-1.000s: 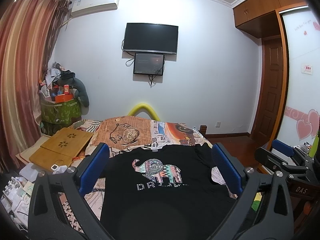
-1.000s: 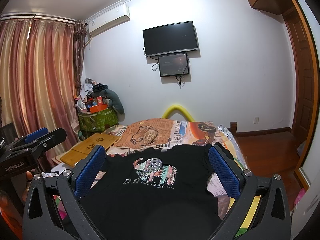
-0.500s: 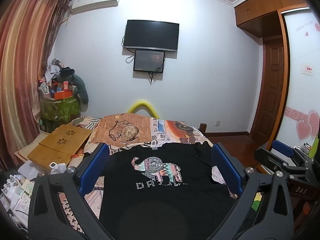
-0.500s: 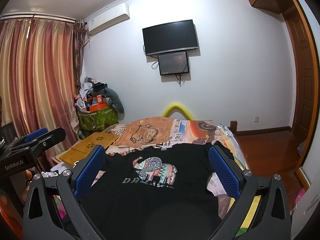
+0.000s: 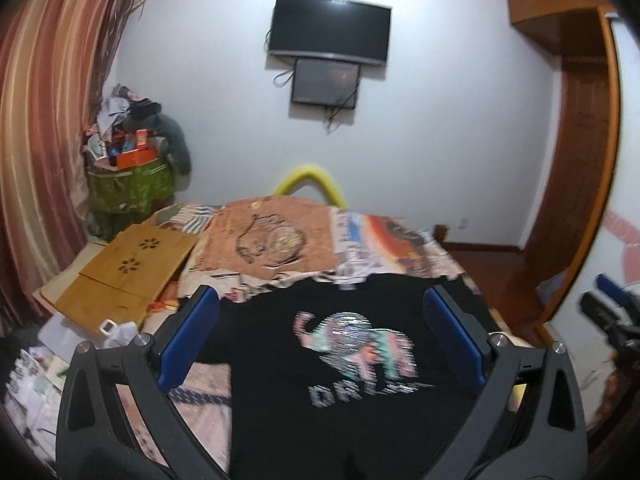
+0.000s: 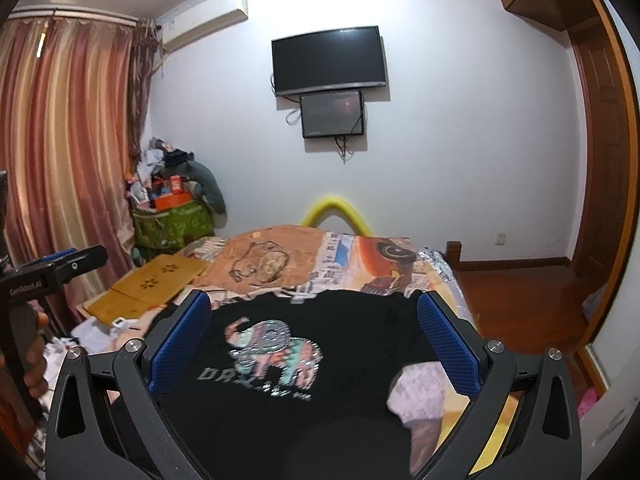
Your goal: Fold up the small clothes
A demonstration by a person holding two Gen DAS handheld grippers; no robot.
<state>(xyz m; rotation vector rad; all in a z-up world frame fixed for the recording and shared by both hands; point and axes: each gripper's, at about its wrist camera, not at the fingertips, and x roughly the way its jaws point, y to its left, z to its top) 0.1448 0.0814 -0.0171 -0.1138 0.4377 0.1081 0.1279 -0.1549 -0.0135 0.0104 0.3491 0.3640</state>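
Observation:
A small black T-shirt (image 5: 352,392) with a sequin elephant print lies spread flat, face up, on the bed; it also shows in the right wrist view (image 6: 288,384). My left gripper (image 5: 320,340) hovers above its near part, open and empty, blue pads wide apart. My right gripper (image 6: 312,340) is open and empty too, above the shirt's right side. The right gripper also shows at the right edge of the left wrist view (image 5: 612,312), and the left gripper at the left edge of the right wrist view (image 6: 56,268).
The bed has a patterned cover (image 6: 360,256). A bamboo lap table (image 5: 124,268) lies at its left, with papers below. A green bin (image 6: 172,224) piled with clutter stands by the curtain. A TV (image 6: 328,60) hangs on the far wall. A wooden door (image 5: 576,152) is at right.
The left gripper has tilted downward and closer to the shirt, which looks larger and blurred. The right gripper has shifted slightly. Both stay open.

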